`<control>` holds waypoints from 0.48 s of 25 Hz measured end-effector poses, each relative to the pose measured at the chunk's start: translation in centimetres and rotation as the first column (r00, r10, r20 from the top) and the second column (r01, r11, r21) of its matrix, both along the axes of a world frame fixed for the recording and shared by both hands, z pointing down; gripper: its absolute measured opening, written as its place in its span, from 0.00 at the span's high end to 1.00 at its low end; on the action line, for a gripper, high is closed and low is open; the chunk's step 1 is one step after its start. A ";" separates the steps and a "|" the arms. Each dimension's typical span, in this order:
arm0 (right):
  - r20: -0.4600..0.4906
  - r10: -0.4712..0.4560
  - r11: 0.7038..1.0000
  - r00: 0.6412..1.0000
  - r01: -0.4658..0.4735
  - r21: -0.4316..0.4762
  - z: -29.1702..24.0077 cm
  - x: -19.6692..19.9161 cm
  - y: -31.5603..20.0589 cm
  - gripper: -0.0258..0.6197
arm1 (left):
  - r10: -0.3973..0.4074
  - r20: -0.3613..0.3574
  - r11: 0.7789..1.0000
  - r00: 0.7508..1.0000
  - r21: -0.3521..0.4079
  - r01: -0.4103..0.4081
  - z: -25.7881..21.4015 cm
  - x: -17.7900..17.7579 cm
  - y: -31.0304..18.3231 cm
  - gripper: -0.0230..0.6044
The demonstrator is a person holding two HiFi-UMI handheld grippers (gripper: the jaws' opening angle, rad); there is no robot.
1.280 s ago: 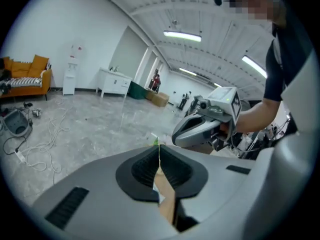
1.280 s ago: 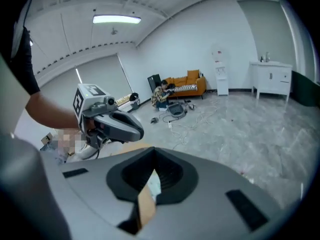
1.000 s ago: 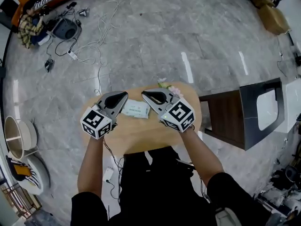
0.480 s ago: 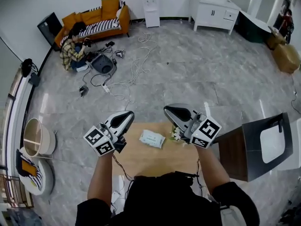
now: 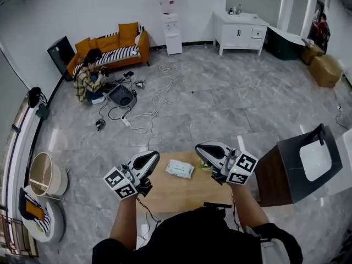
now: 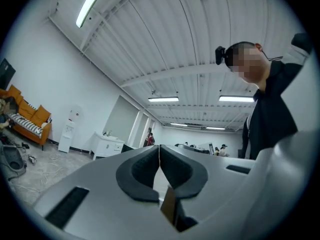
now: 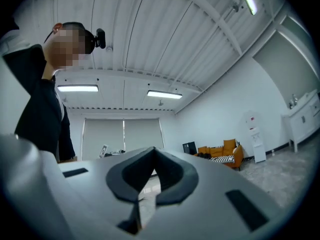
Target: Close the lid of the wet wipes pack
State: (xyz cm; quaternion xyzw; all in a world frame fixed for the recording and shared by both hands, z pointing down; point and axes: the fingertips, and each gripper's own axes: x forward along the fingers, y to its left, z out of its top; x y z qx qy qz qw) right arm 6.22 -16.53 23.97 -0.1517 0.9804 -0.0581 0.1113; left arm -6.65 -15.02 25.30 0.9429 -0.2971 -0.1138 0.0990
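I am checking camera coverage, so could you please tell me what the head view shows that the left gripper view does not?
Only the head view shows the wet wipes pack on the wooden table, with the left gripper and right gripper either side of it. Only the left gripper view shows the ceiling lights and its own jaws closed on nothing. Both show the orange sofa and white cabinet.

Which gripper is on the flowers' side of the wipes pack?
The right gripper: the flowers lie beside it, right of the wipes pack. The left gripper is across the pack.
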 end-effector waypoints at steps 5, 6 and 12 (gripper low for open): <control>0.033 -0.046 0.997 0.998 0.048 -0.063 1.4 -1.8 9.4 0.94 | 0.064 -0.054 0.998 0.996 -0.021 -0.066 2.2 -0.1 8.7 0.93; 0.038 -0.053 0.996 0.998 0.055 -0.068 1.5 -2.3 11.3 0.94 | 0.069 -0.063 0.997 0.996 -0.023 -0.071 2.6 -0.4 10.6 0.93; 0.025 -0.039 0.997 0.999 0.040 -0.061 2.4 -4.3 21.7 0.94 | 0.090 -0.147 0.995 0.985 -0.038 -0.096 5.0 -2.7 20.7 0.93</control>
